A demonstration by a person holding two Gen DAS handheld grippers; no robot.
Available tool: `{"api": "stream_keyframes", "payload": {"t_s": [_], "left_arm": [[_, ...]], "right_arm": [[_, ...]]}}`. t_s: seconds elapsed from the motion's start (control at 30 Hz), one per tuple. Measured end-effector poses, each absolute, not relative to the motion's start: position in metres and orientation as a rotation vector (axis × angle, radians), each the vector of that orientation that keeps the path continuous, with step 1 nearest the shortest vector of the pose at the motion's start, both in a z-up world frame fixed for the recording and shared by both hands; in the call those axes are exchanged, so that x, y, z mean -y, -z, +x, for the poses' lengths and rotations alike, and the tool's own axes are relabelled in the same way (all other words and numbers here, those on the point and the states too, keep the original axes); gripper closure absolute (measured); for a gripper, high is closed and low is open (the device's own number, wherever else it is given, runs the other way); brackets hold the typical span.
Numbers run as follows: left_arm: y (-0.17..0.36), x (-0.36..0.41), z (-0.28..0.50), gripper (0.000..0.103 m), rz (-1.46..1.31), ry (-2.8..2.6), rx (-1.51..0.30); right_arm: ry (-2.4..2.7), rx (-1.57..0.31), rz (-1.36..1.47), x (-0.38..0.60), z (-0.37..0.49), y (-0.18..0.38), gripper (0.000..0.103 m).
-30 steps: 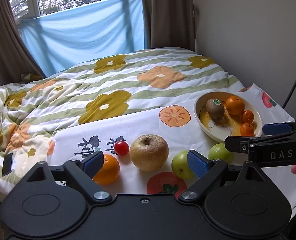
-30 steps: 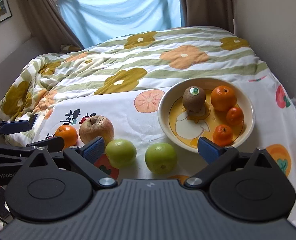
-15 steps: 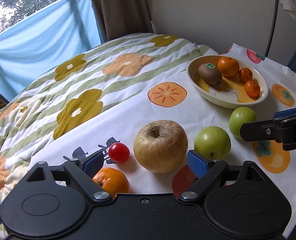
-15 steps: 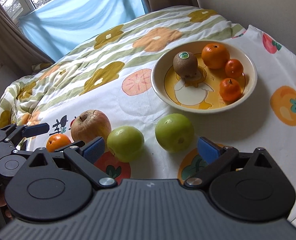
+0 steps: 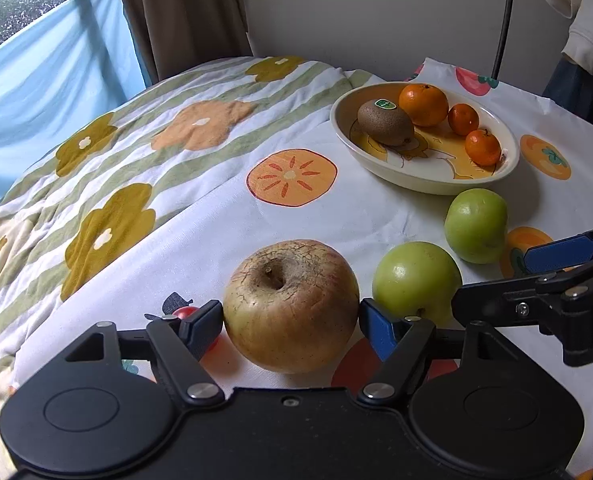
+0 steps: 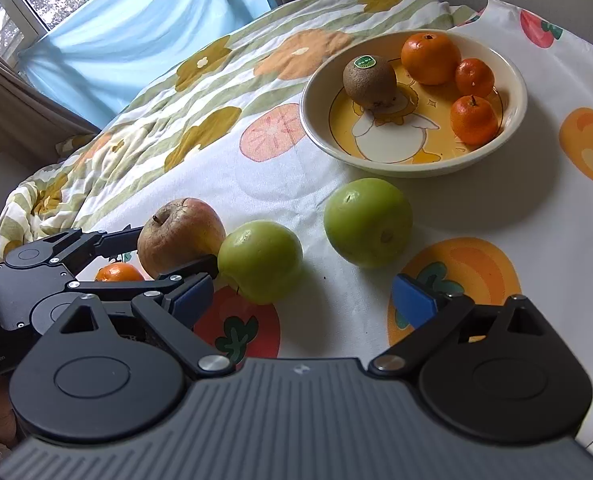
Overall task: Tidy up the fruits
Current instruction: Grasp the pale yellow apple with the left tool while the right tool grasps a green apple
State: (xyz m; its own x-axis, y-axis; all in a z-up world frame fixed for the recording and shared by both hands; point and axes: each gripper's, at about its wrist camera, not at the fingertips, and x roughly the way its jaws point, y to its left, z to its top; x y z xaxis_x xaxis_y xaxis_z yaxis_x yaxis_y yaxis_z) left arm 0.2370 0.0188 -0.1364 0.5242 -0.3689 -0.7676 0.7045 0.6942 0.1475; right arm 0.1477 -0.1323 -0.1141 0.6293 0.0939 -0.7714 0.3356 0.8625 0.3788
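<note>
A big wrinkled apple (image 5: pixel 290 304) lies on the fruit-print cloth between the blue pads of my left gripper (image 5: pixel 290 320). Its jaws are closing, and both pads touch the apple's sides. Two green apples (image 5: pixel 416 280) (image 5: pixel 476 224) lie to its right. My right gripper (image 6: pixel 302 300) stands open over the cloth with nothing between its pads; the nearer green apple (image 6: pixel 260 260) is just ahead of its left pad. A cream bowl (image 6: pixel 376 166) holds a kiwi (image 6: pixel 370 78) and three oranges (image 6: pixel 430 58). A cherry tomato (image 5: pixel 182 312) peeks from behind my left pad.
A small orange (image 6: pixel 118 272) lies near the cloth's edge behind the left gripper. A flowered quilt (image 5: pixel 136 152) covers the bed beyond the cloth. The wall, a curtain and hanging clothes (image 5: pixel 584 20) stand at the back right.
Both grippers came down closer to the fruit and rolled. The left jaws narrowed around the wrinkled apple, which now fills the gap between the pads. The right gripper stayed open.
</note>
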Motion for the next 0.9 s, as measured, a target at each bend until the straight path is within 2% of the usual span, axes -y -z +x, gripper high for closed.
{"api": "stream_keyframes", "payload": {"t_s": [0.43, 0.5, 0.67, 0.9], "left_arm": [[0.141, -0.022, 0.238, 0.025, 0.466, 0.678, -0.790], [0.140, -0.026, 0.235, 0.025, 0.461, 0.672, -0.791], [0.140, -0.033, 0.224, 0.025, 0.470, 0.657, -0.789], [0.137, -0.039, 0.217, 0.025, 0.435, 0.644, -0.793]], "right_arm": [[0.136, -0.901, 0.554, 0.132, 0.155, 0.119, 0.000], [0.127, -0.900, 0.546, 0.130, 0.157, 0.119, 0.005], [0.106, -0.890, 0.540, 0.125, 0.163, 0.120, 0.007], [0.090, -0.900, 0.540, 0.122, 0.175, 0.128, 0.018]]}}
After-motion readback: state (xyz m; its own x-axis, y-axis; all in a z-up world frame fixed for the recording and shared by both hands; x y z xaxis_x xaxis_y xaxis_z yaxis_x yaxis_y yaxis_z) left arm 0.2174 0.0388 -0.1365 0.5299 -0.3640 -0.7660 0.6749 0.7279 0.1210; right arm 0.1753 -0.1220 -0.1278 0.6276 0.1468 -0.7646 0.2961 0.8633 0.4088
